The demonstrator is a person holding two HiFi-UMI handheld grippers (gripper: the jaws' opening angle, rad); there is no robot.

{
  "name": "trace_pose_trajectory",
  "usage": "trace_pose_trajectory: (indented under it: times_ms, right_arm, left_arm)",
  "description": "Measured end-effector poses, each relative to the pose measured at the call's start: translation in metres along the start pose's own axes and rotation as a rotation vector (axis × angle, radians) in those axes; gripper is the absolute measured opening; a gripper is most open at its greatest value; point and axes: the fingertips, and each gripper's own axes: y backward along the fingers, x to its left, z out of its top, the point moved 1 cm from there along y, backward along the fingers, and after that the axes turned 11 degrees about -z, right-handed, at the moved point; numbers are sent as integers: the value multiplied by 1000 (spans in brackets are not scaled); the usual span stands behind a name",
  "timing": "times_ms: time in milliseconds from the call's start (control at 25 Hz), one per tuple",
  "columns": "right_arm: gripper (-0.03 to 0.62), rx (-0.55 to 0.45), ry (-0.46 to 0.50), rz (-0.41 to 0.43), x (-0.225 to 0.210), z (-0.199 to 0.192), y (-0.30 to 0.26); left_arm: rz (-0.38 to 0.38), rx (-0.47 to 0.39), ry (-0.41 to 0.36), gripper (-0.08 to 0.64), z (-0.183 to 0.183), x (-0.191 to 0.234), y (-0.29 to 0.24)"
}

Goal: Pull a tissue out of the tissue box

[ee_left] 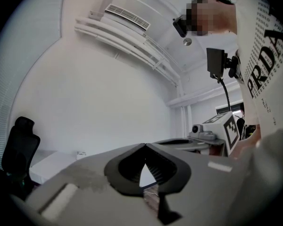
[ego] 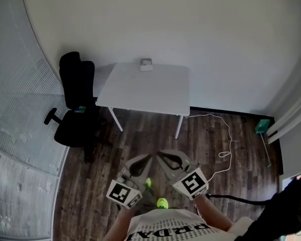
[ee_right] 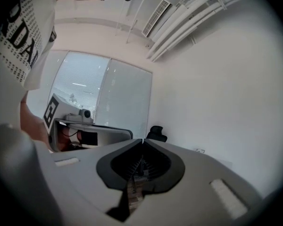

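White counter (ego: 145, 92): stands against the white wall on dark wood floor (ego: 140, 139); black chair (ego: 76, 102) beside its left edge
Tissue box (ego: 146, 64): middle of the counter's far edge; well apart from both claws
Left claw (ee_left: 145, 145): clenched, nothing in it; held level, low before the person
Right claw (ee_right: 142, 140): clenched, nothing in it; level, just beside the left

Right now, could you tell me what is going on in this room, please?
A person stands on the wooden floor with a gripper in each hand. The left gripper and the right gripper are both shut and empty, held side by side and pointing towards a white table across the room. The tissue box sits at the table's far edge by the wall, not yet reached. A black office chair stands beside the table.
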Motion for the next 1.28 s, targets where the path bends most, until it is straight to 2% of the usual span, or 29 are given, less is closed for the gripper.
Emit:
trace_pose_trajectory:
  times_ms: [480, 1280]
  right_arm:
    - [8, 19, 17, -20, -43, 2, -67]
    - [8, 27, 24, -70, -82, 25, -234]
  left_arm:
    - [-26, -22, 9, -5, 8, 74, -34]
    - [-76, -42, 7, -5, 38, 241, -46]
